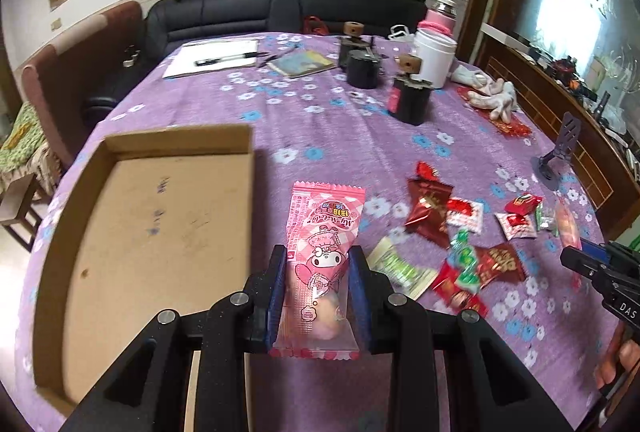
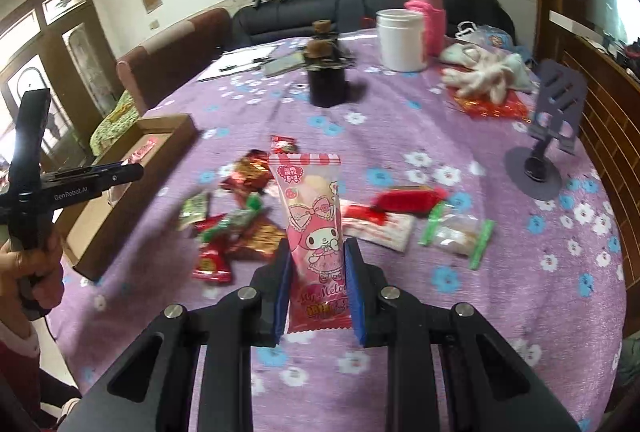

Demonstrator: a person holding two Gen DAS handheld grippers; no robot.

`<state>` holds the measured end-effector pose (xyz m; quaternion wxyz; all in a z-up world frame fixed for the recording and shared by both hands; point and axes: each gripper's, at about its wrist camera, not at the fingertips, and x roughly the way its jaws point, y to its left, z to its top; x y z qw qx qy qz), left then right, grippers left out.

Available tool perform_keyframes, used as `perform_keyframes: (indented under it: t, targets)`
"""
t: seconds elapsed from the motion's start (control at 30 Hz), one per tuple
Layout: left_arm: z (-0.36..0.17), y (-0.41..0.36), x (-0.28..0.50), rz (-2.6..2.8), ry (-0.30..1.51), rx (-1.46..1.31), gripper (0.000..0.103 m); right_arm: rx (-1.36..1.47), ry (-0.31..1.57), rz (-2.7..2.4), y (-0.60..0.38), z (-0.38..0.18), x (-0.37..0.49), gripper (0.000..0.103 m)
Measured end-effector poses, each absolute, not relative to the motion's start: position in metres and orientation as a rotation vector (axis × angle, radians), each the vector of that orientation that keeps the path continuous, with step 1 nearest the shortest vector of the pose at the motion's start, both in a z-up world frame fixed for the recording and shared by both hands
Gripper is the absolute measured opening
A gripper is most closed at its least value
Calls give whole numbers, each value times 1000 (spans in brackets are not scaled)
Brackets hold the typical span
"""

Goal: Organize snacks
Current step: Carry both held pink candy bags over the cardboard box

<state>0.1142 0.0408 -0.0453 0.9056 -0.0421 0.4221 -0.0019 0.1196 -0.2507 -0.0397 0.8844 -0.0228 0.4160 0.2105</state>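
The left gripper (image 1: pixel 318 264) is closed on a pink snack packet (image 1: pixel 324 232) with a cartoon rabbit printed on it. Its two blue pads press the lower part of the packet from both sides, and the packet sticks out forward, above the purple flowered tablecloth (image 1: pixel 320 111). Just to the left of this gripper stands an open cardboard box (image 1: pixel 160 216); from this side its floor looks bare.

The right gripper (image 2: pixel 316 252) is also closed, on a second pink packet (image 2: pixel 316 216) of the same kind. The pads hold it near its bottom end and the packet stands up between the jaws, its striped top edge the highest part.

On the cloth between the two grippers lies a loose pile of small snacks (image 1: pixel 460 232): red wrappers, some white and red ones, and a few green ones. They are scattered, some touching each other. In the right wrist view a clear packet with green ends (image 2: pixel 456 232) lies a little apart, to the right of the pile.

In the right wrist view I see something red and pink lying inside the box, near its far end, but it is too small to say what it is.

Further back on the table stand a white jar (image 1: pixel 434 57), a pink flask (image 1: pixel 442 13) and a pair of white gloves (image 1: pixel 492 97).
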Motion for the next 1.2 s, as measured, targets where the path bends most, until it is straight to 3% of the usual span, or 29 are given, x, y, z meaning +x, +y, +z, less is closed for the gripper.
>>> perform_keyframes:
  t: [0.57, 1.2]
  targets:
    - [-27, 107, 43, 127, 810, -150, 32, -80, 839, 621, -154, -21, 84, 24]
    - [-65, 200, 22, 285, 882, -219, 32, -214, 910, 855, 48, -56, 66, 24]
